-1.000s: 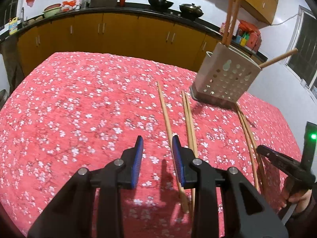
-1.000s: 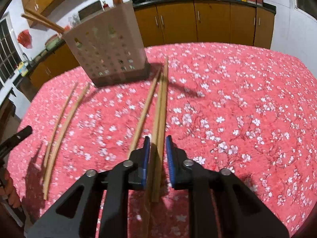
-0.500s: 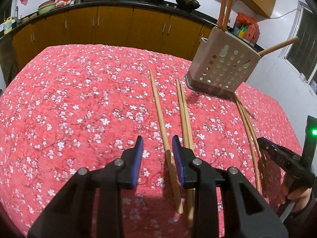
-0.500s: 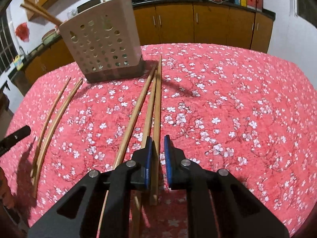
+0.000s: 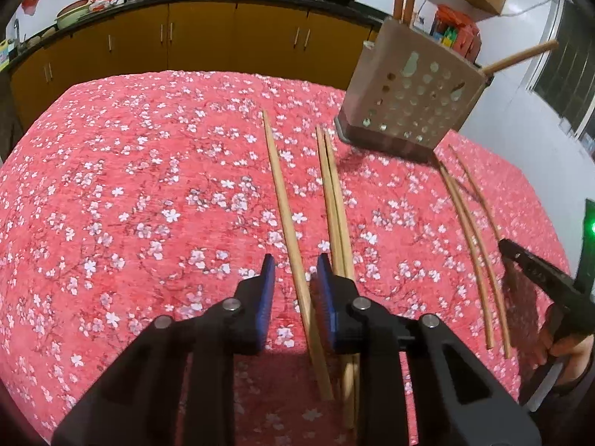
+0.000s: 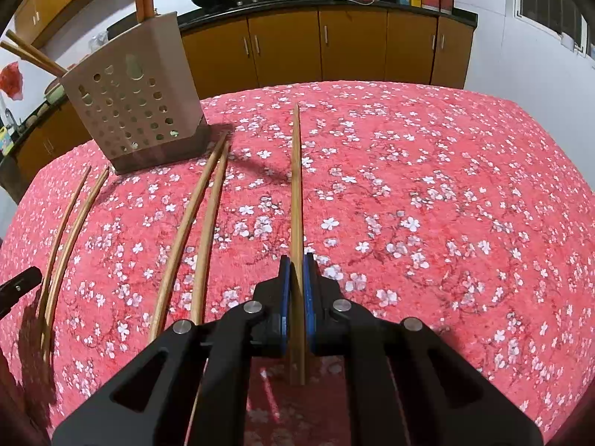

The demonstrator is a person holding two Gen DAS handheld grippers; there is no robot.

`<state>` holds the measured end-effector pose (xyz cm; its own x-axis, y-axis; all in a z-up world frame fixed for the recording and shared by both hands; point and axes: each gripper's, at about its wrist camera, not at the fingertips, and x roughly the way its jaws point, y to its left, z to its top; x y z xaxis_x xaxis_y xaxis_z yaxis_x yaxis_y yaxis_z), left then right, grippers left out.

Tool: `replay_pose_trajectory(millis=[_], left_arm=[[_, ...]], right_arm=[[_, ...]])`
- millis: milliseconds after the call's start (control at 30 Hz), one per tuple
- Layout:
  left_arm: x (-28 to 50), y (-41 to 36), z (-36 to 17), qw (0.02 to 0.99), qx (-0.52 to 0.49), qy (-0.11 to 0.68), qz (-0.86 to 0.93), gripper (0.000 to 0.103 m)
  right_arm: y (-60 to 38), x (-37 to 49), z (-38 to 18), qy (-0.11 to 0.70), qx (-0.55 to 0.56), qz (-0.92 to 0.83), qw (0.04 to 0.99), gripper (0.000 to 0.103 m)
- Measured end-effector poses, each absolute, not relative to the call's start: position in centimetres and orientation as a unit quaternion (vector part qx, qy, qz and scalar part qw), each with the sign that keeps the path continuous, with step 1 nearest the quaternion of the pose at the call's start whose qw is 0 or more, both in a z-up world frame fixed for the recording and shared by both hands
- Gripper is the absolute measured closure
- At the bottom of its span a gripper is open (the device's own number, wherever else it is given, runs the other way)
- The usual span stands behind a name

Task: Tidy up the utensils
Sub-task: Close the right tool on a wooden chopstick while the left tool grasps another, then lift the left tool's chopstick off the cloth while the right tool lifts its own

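Several wooden chopsticks lie on the red flowered tablecloth (image 5: 148, 204). My right gripper (image 6: 296, 267) is shut on a single chopstick (image 6: 296, 193), which points away towards the far edge. A pair (image 6: 200, 215) lies to its left, and a thin pair (image 6: 67, 219) further left. My left gripper (image 5: 293, 271) is open, its jaws straddling a single chopstick (image 5: 282, 204) without touching it; a pair (image 5: 333, 200) lies just right of it. The perforated beige utensil holder (image 5: 412, 100) stands at the back with chopsticks in it; it also shows in the right wrist view (image 6: 134, 100).
Yellow kitchen cabinets (image 5: 204, 44) and a dark counter with woks run behind the table. A thin pair of chopsticks (image 5: 472, 241) lies at the right in the left wrist view. The other hand-held gripper (image 5: 539, 275) shows at the right edge.
My right gripper has closed on one chopstick and drawn it to the right, away from the other two. My left gripper has shifted so that the single chopstick lies between its open jaws.
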<state>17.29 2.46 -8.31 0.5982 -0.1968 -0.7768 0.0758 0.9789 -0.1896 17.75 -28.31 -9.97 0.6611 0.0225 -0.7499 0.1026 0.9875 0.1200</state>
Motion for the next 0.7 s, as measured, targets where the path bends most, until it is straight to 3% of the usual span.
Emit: replay_pose_trajectory(millis=[167,700], left_arm=[[17.2,1.7,-9.0,0.893,-0.031,0.445,-0.059,0.093],[18.1,4.9,-9.1,0.903,-0.036,0.427,-0.018,0.094]], right_arm=[[-28.1,17.4,-10.0,0.411,0.076,-0.014,0.909,0.095],[-27.8,17.8,-9.8,0.409,0.063,-0.003,0.91,0.095]])
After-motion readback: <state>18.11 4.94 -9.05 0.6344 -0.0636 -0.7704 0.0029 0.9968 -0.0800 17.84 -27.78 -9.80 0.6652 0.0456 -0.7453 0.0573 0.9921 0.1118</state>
